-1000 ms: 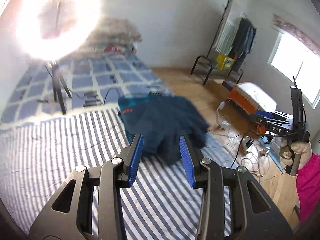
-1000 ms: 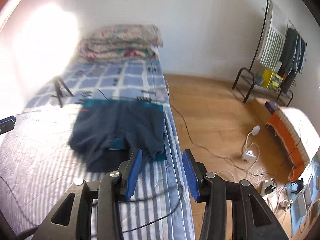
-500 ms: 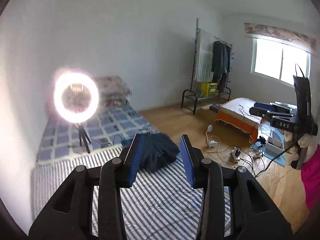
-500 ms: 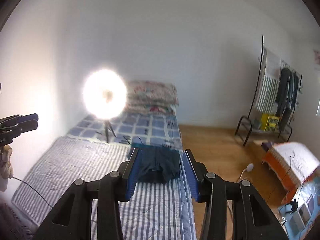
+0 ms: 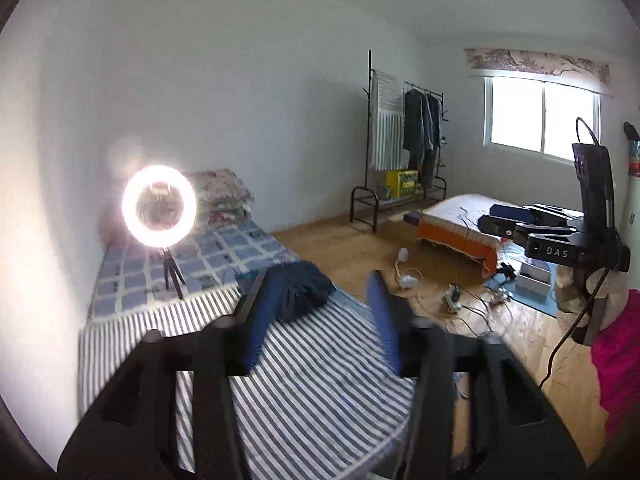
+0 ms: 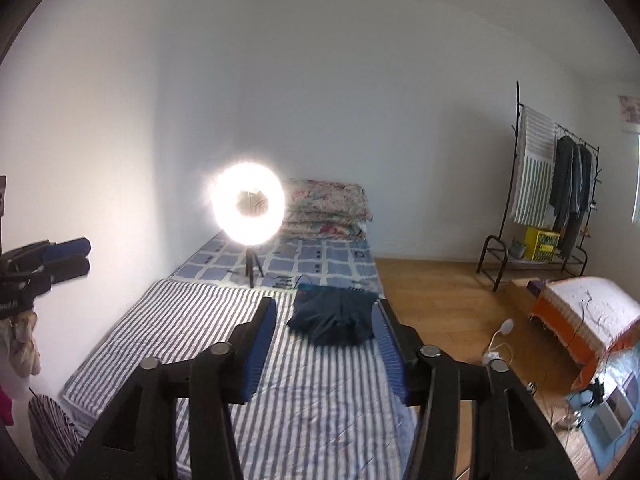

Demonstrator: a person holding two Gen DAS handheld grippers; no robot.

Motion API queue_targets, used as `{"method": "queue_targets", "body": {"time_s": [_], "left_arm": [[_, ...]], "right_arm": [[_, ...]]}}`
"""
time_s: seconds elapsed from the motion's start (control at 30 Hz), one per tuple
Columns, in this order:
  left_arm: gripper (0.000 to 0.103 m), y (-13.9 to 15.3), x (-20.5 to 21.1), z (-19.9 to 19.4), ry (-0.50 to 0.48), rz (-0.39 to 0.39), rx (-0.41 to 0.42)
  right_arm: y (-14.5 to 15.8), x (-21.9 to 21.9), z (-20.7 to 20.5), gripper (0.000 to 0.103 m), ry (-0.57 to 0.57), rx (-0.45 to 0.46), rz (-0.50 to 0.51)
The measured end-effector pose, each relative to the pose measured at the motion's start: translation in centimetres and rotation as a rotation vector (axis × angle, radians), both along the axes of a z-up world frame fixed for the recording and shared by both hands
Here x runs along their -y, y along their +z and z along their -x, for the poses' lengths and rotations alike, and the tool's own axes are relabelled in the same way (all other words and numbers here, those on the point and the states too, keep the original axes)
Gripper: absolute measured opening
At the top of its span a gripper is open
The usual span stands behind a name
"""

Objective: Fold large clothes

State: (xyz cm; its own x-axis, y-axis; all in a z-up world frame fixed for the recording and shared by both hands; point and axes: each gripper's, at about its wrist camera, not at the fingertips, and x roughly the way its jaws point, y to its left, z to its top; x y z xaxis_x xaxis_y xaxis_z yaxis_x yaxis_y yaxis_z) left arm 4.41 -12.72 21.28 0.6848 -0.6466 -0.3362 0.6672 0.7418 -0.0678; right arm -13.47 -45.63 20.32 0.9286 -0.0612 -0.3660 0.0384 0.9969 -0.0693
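both grippers, left gripper point(image 5: 324, 320) and right gripper point(image 6: 324, 344), have just been opening and hold nothing. dark folded garment point(image 6: 332, 318) lies on the striped mattress point(image 6: 320, 400), near its far edge. this fold looks finished; next comes fetching another garment.

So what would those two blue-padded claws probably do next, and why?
Probably go fetch another garment. The folded dark blue garment lies finished on the striped bed sheet, and the left gripper and right gripper, jaws just opened, hold nothing.
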Motion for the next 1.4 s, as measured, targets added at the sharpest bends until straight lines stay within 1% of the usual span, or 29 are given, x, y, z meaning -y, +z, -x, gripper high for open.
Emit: {"method": "queue_targets", "body": {"time_s": [0.03,0.1,0.13,0.17,0.2,0.23,0.27,0.33,0.4,0.57,0.67,0.77,0.87,1.0,1.17,1.4], "left_arm": [[0.065,-0.5,-0.2,0.4,-0.001,-0.001,-0.005],[0.076,-1.7,-0.5,1.3,0.004,-0.003,0.006],[0.080,-2.2,-0.6,1.5,0.007,-0.004,0.010],[0.089,-2.7,-0.6,1.6,0.007,-0.003,0.012],[0.094,-3.1,-0.6,1.5,0.003,-0.002,0.012],[0.095,-3.6,-0.6,1.6,0.003,-0.001,0.014],[0.097,-4.2,-0.6,1.5,0.012,-0.004,0.020],[0.103,-5.1,-0.6,1.2,0.034,-0.014,0.035],[0.103,-6.0,-0.7,0.7,0.053,-0.026,0.047],[0.103,-9.0,0.1,-1.4,0.077,-0.067,-0.011],[0.103,-10.6,0.8,-2.3,0.115,-0.085,-0.019],[0.103,-11.8,1.1,-3.3,0.148,-0.078,-0.022],[0.103,-13.4,1.5,-4.9,0.158,-0.068,-0.063],[0.103,-15.2,1.8,-6.5,0.179,-0.079,-0.102],[0.103,-16.7,2.6,-7.8,0.196,-0.121,-0.136],[0.103,-17.8,2.7,-9.2,0.228,-0.133,-0.160]], "right_arm": [[-0.5,-0.3,0.2,0.064,0.002,0.000,-0.002],[-1.5,-0.9,0.5,0.067,0.013,0.006,0.003],[-2.0,-1.4,0.7,0.075,0.016,0.015,0.016],[-2.3,-1.8,0.8,0.085,0.013,0.022,0.024],[-2.7,-2.0,0.9,0.091,0.001,0.043,0.030],[-3.2,-2.2,0.8,0.100,-0.009,0.061,0.029],[-3.7,-2.3,0.7,0.103,-0.023,0.080,0.028],[-4.5,-2.4,0.3,0.103,-0.030,0.092,0.027],[-5.4,-2.7,-0.6,0.103,-0.019,0.081,0.027],[-7.9,-2.6,-3.0,0.103,-0.033,0.067,0.004],[-9.9,-2.4,-4.9,0.103,-0.050,0.041,-0.022],[-11.9,-1.8,-6.8,0.103,-0.077,0.014,-0.059],[-13.7,-1.3,-8.0,0.103,-0.104,0.007,-0.083],[-15.8,-0.8,-9.4,0.103,-0.133,-0.015,-0.070],[-17.5,-0.2,-10.4,0.103,-0.160,-0.026,-0.061],[-19.1,0.3,-11.3,0.103,-0.155,-0.060,-0.045]]}}
